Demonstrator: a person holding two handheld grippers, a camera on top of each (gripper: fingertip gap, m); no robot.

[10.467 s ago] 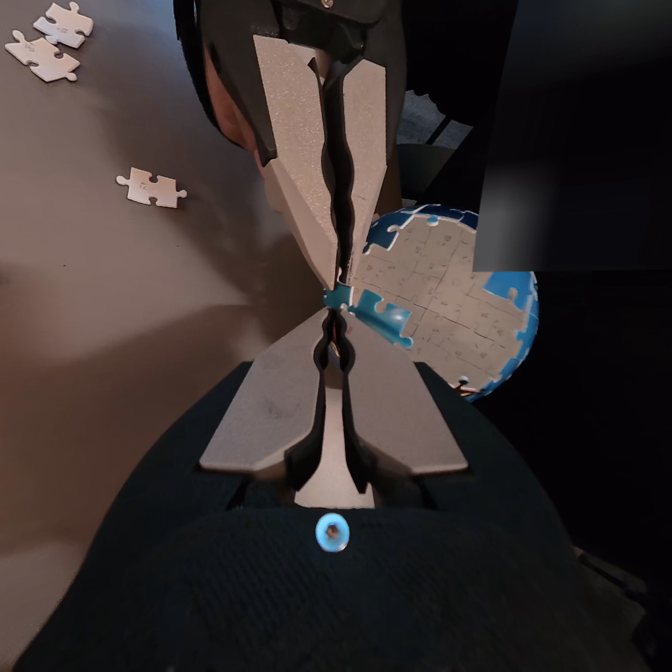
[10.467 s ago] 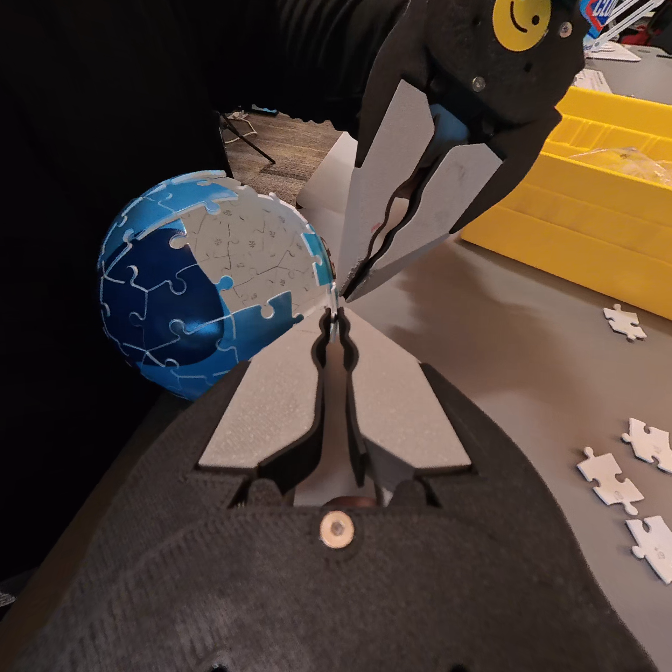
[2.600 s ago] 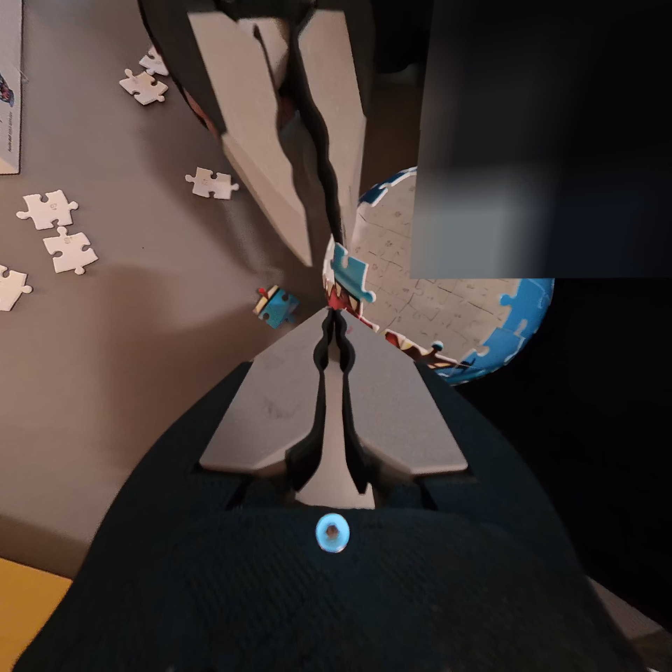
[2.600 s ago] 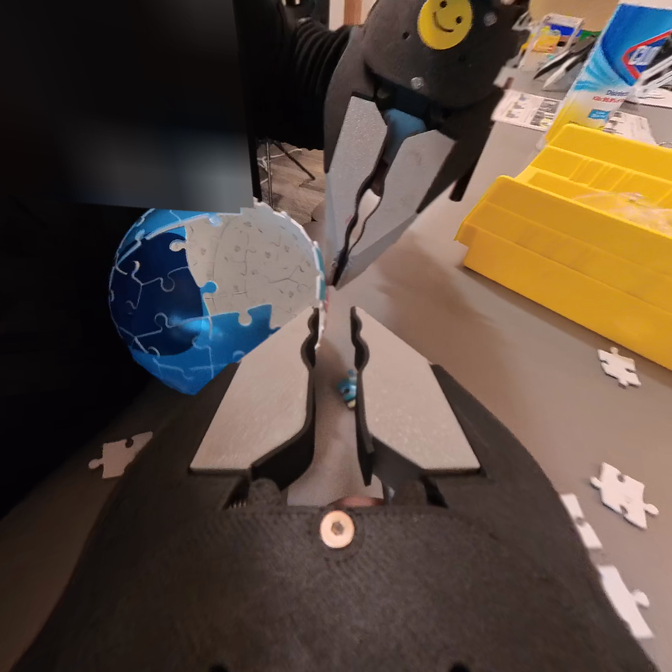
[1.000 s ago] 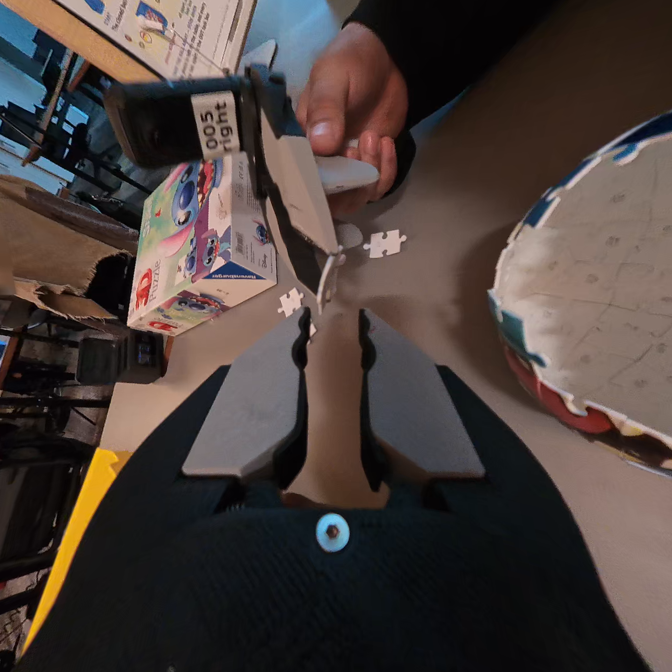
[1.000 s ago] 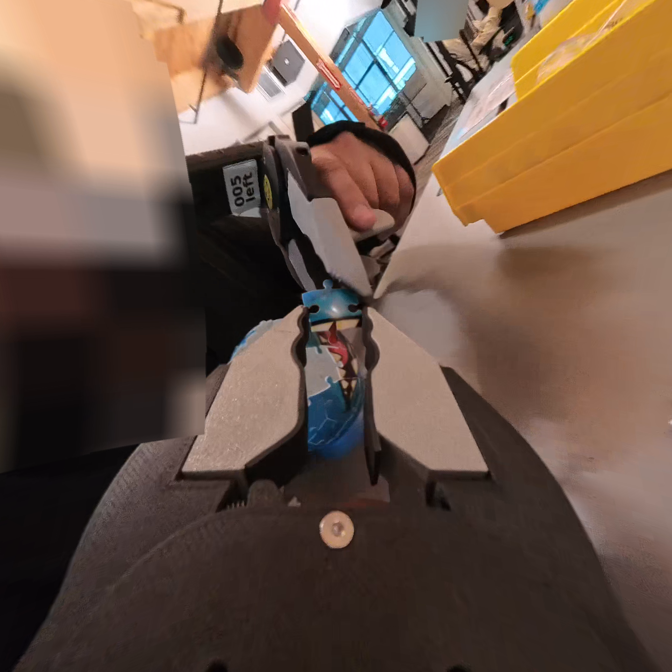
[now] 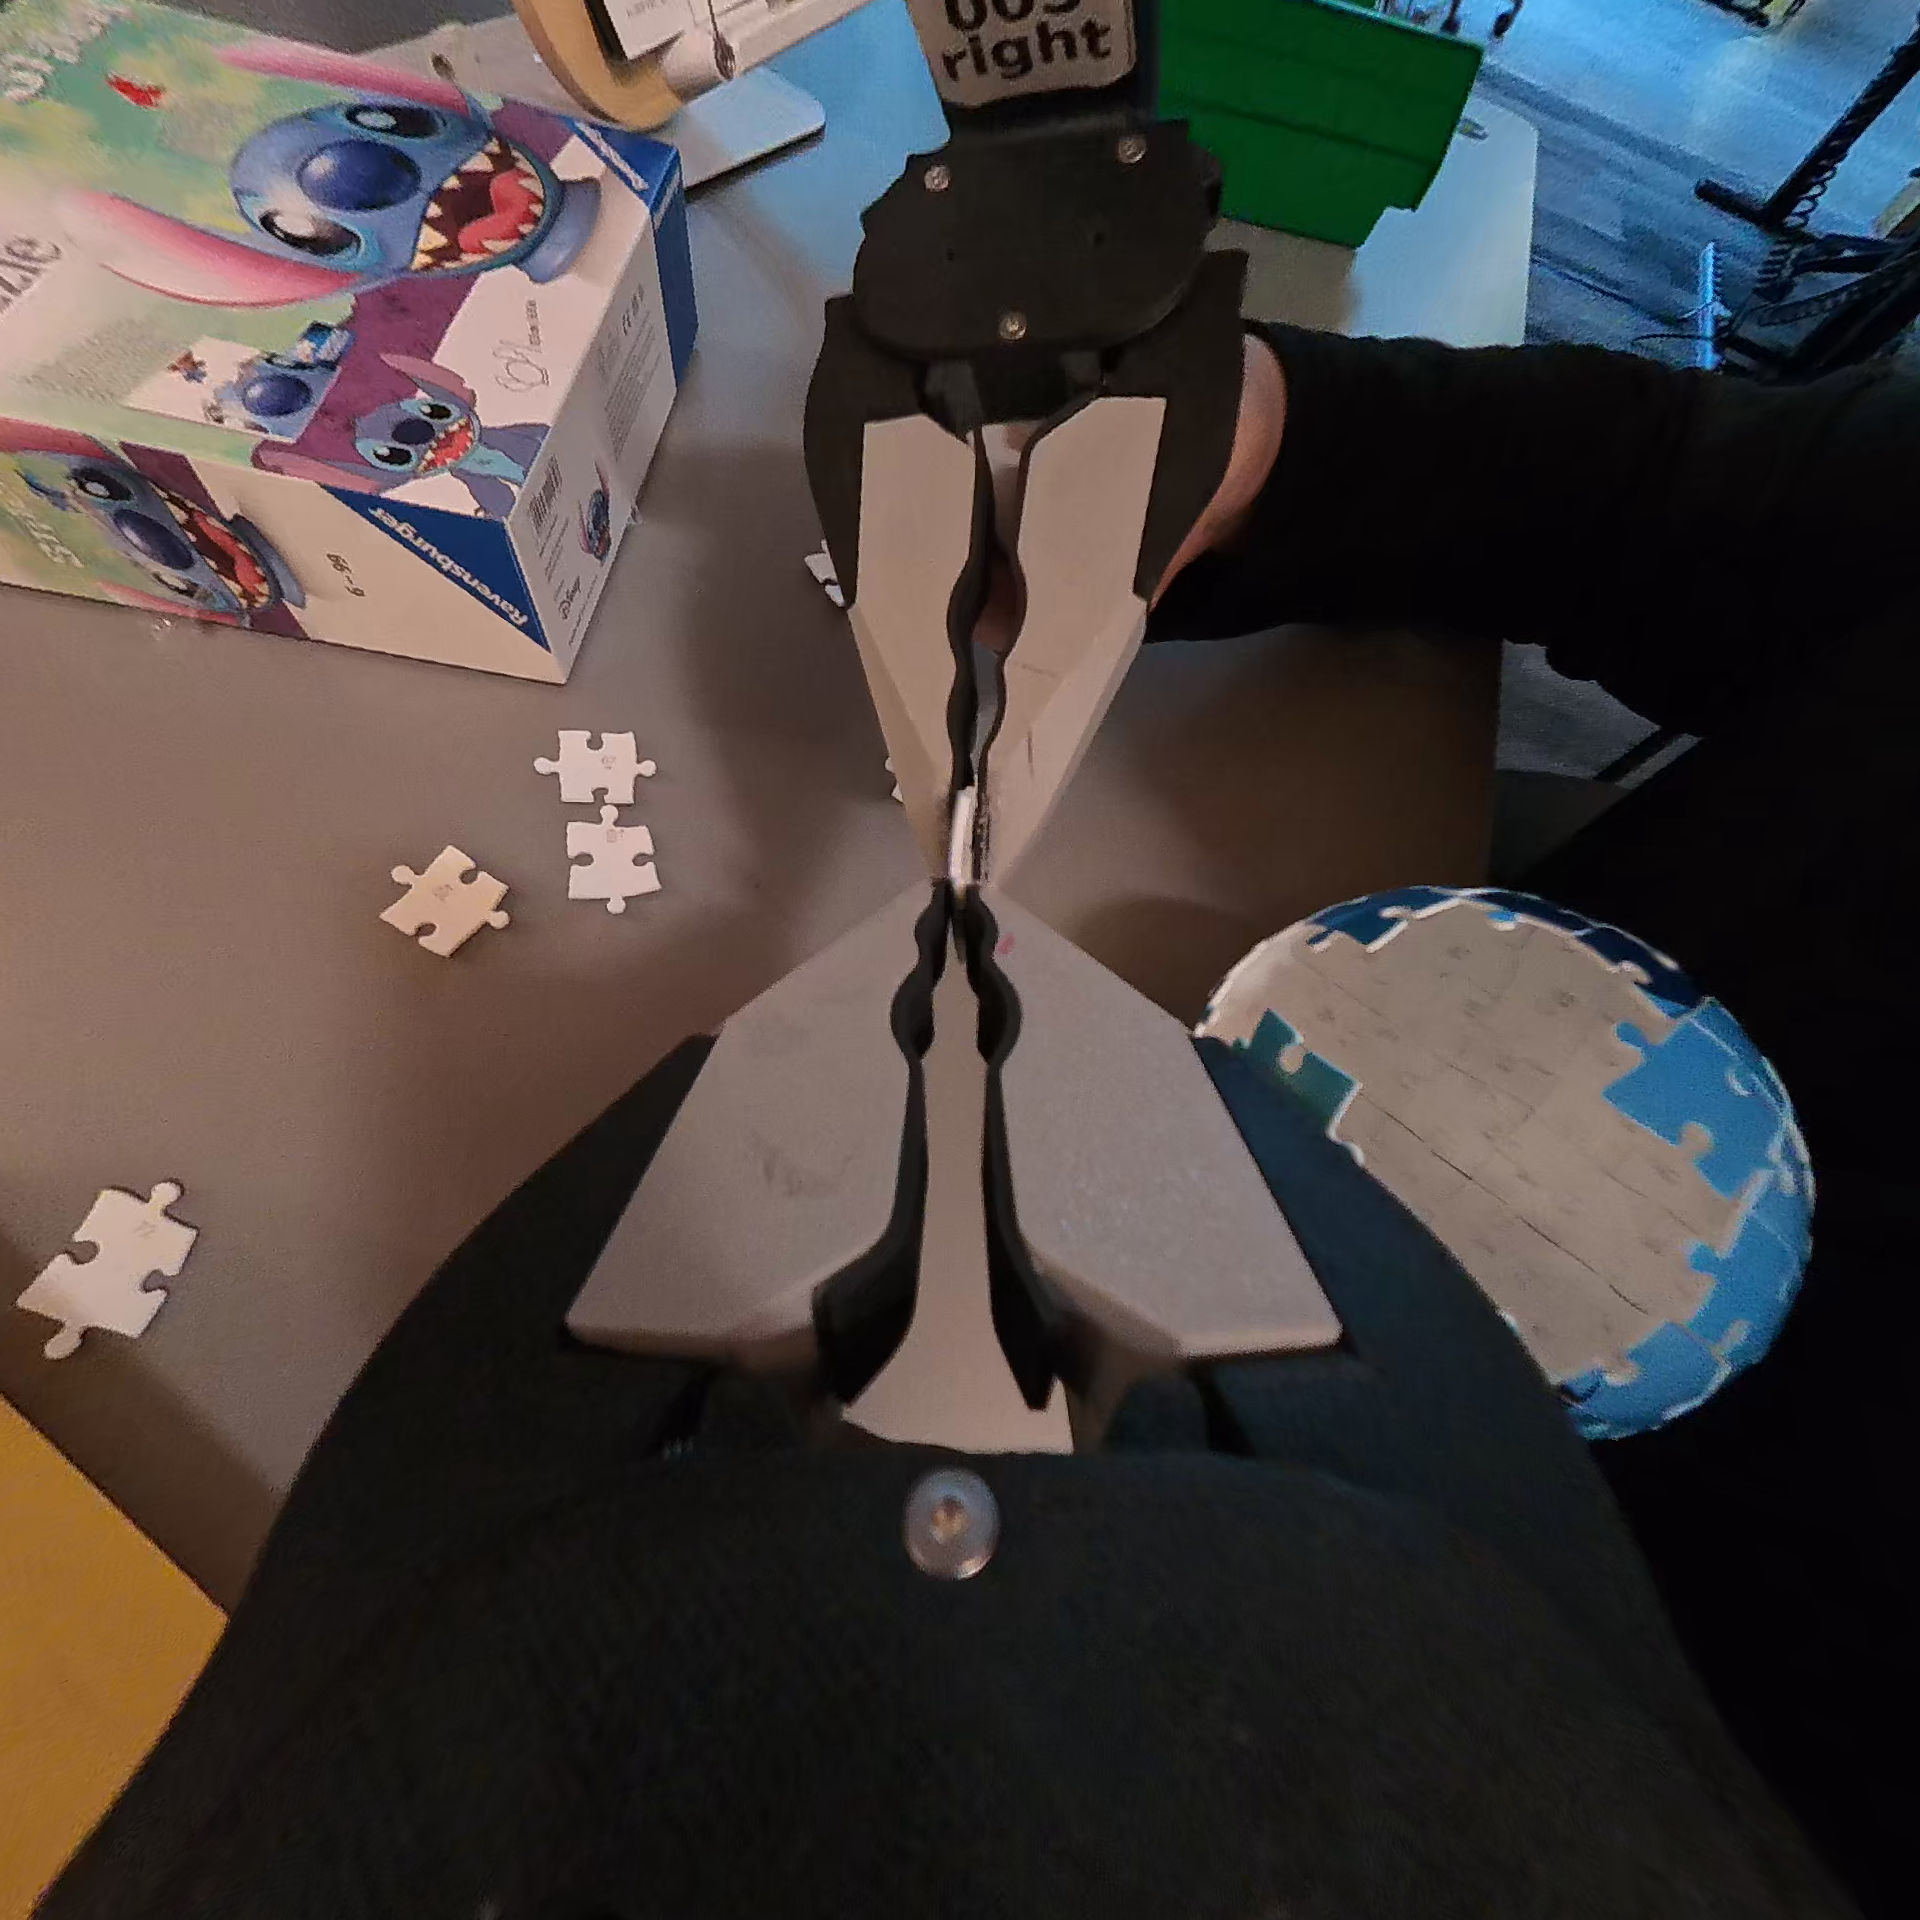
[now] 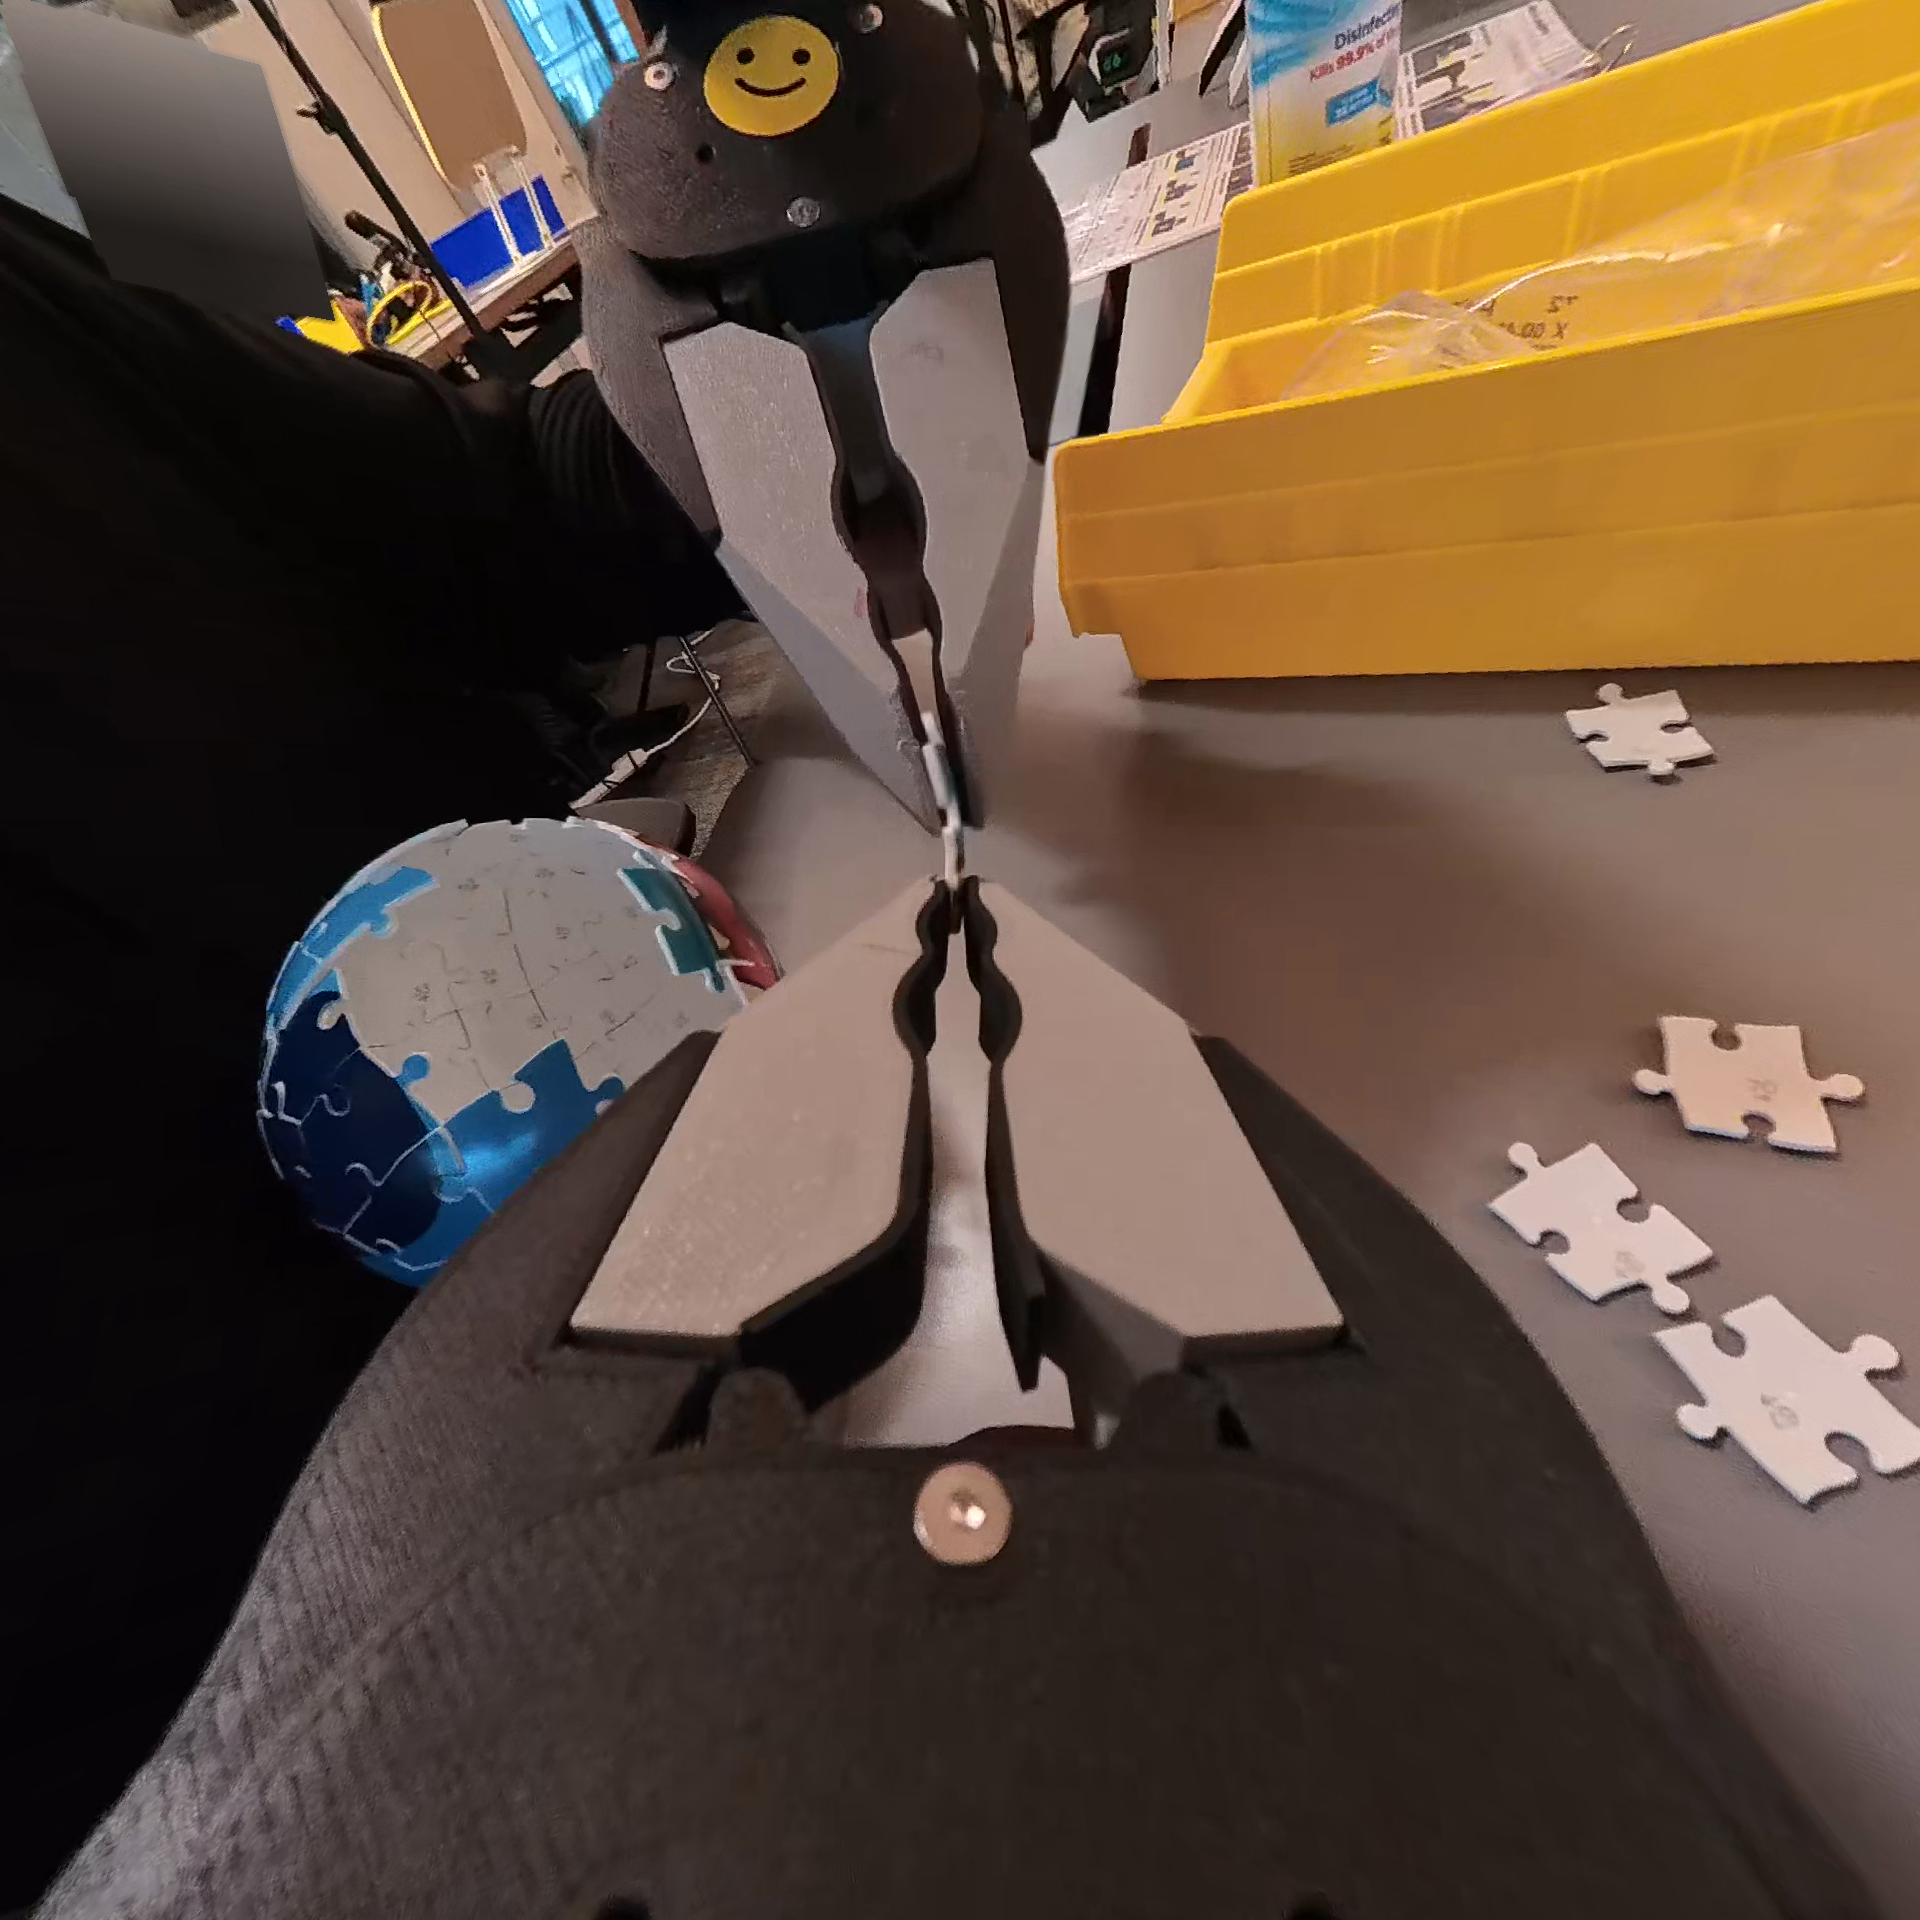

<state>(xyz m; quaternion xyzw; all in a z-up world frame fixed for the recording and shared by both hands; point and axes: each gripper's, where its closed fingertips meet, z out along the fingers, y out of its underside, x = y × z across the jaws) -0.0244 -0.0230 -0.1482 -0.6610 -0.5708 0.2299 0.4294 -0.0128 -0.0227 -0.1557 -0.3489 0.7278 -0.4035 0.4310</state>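
Observation:
My left gripper (image 7: 956, 896) and my right gripper (image 7: 966, 847) meet tip to tip above the grey table (image 7: 260, 1039). Both are shut on one white puzzle piece (image 7: 963, 831), seen edge-on between the tips. In the right wrist view the right gripper (image 8: 953, 894) is at the bottom, the left gripper (image 8: 948, 821) comes in from above, and the piece (image 8: 940, 774) runs between them. A partly built blue and white puzzle ball (image 7: 1507, 1122) lies free beside the grippers, near the table's edge. It also shows in the right wrist view (image 8: 488, 997).
Several loose white puzzle pieces (image 7: 613, 857) (image 8: 1745, 1081) lie face down on the table. A colourful puzzle box (image 7: 343, 364) stands at the back. A yellow bin (image 8: 1455, 468) stands on the other side. A person's dark sleeve (image 7: 1558, 499) reaches in behind the right gripper.
Earlier both grippers worked at the ball's rim. One second ago the left gripper was open and the right held a piece. Now the left has shut on that piece too.

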